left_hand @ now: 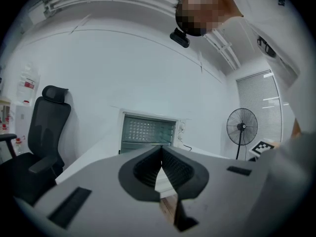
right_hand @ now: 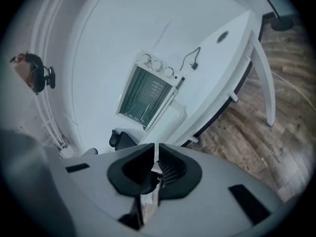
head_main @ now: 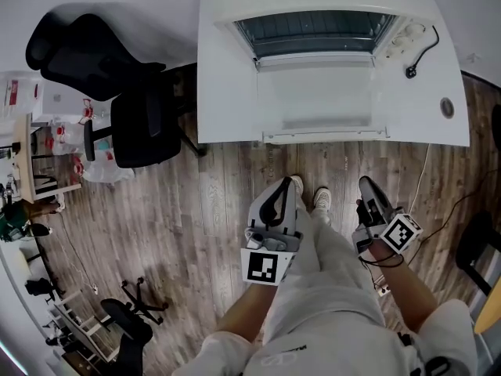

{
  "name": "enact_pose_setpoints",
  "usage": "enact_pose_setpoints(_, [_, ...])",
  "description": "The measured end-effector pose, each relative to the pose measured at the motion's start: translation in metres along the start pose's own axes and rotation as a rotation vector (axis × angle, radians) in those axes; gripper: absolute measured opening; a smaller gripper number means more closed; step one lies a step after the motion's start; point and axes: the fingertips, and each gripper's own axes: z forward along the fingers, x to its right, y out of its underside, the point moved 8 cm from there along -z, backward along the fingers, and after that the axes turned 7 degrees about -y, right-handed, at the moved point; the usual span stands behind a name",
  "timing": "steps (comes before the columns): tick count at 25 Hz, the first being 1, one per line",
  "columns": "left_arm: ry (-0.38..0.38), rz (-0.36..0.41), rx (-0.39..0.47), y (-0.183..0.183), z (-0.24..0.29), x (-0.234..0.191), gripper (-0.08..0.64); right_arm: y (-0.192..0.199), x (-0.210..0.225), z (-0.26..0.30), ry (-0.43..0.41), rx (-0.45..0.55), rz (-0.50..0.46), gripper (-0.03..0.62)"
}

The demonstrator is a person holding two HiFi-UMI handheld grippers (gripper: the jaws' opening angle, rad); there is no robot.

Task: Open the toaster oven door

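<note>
**At the white table's near edge: oven door down, both claws clenched on nothing**

At twelve o'clock in the head view the oven (head_main: 317,34) sits on the table (head_main: 227,92). Its door (head_main: 313,92) hangs open and lies flat toward the person, with the bar handle (head_main: 325,135) at the table's near edge. Dark ribbed racks show in the mouth. Round knobs (head_main: 403,37) line the oven's right side, and a black cord with plug (head_main: 423,53) lies loose at two o'clock.

The left gripper (head_main: 288,188) and right gripper (head_main: 366,186) hang at six o'clock over the person's pale trousers, well apart from the door. The left gripper's ridged black pads meet at the tips. The right gripper's pads stand all but together, a thin slit between them, and nothing is in either.

Between grippers and table lie bare grey-brown floor planks (head_main: 196,210) and two white shoes (head_main: 321,198). A black mesh chair (head_main: 94,61) stands at ten o'clock, beside the table's left end. A cluttered shelf (head_main: 47,131) stands at nine.
</note>
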Motion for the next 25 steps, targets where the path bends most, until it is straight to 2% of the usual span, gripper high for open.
enact_pose_setpoints(6, [-0.031, 0.015, 0.003, -0.003, -0.029, -0.004, 0.009, -0.027, -0.035, -0.036, 0.038, 0.067, -0.280, 0.032])
enact_pose_setpoints(10, [-0.042, 0.028, 0.065, -0.007, -0.046, -0.007, 0.008, -0.024, -0.061, -0.048, 0.035, 0.096, -0.425, 0.031])
enact_pose_setpoints(17, [-0.012, 0.038, 0.102, -0.022, -0.100, -0.008, 0.008, 0.009, -0.104, -0.082, 0.034, 0.153, -0.519, 0.031])
enact_pose_setpoints(25, [0.029, 0.063, 0.147, -0.033, -0.182, -0.003, 0.008, 0.060, -0.150, -0.148, 0.047, 0.224, -0.601, 0.031])
